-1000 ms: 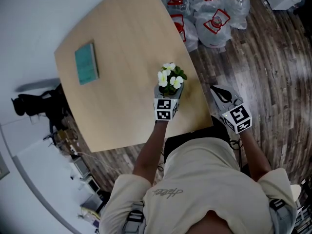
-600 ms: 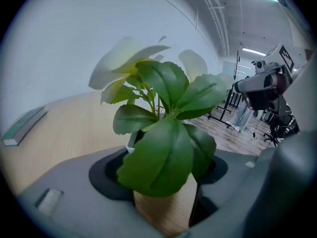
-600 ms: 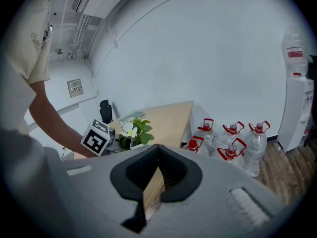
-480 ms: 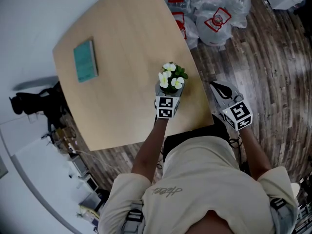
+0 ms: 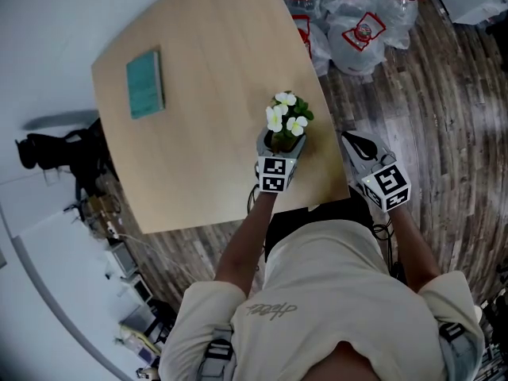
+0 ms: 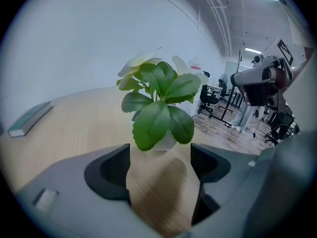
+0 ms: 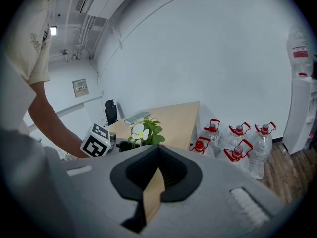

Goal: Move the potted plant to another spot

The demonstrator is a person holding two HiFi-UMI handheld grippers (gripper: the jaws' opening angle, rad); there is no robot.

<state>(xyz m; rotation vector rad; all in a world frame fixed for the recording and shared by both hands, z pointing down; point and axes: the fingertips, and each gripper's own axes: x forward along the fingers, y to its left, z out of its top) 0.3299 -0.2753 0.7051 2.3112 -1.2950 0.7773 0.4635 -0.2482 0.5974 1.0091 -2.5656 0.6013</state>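
Note:
A small potted plant (image 5: 286, 125) with white flowers and green leaves stands near the right edge of the wooden table (image 5: 206, 62). My left gripper (image 5: 279, 149) is right behind it and its jaws have just been opening. In the left gripper view the white pot (image 6: 167, 142) sits just past the left gripper (image 6: 161, 165), whose pads stand apart from it with bare wood between them. My right gripper (image 5: 359, 146) hangs beside the table's right edge, over the floor. In its own view the right gripper (image 7: 157, 175) is shut on nothing, and the plant (image 7: 143, 130) shows beyond it.
A teal book (image 5: 145, 83) lies at the table's far left. Several large water bottles (image 5: 361, 22) with red handles stand on the wood floor beyond the table's right corner. Dark equipment (image 5: 55, 153) sits left of the table.
The left gripper's jaws stand a little wider round the pot than before. Plant and both hands keep their places; only the head view has shifted slightly.

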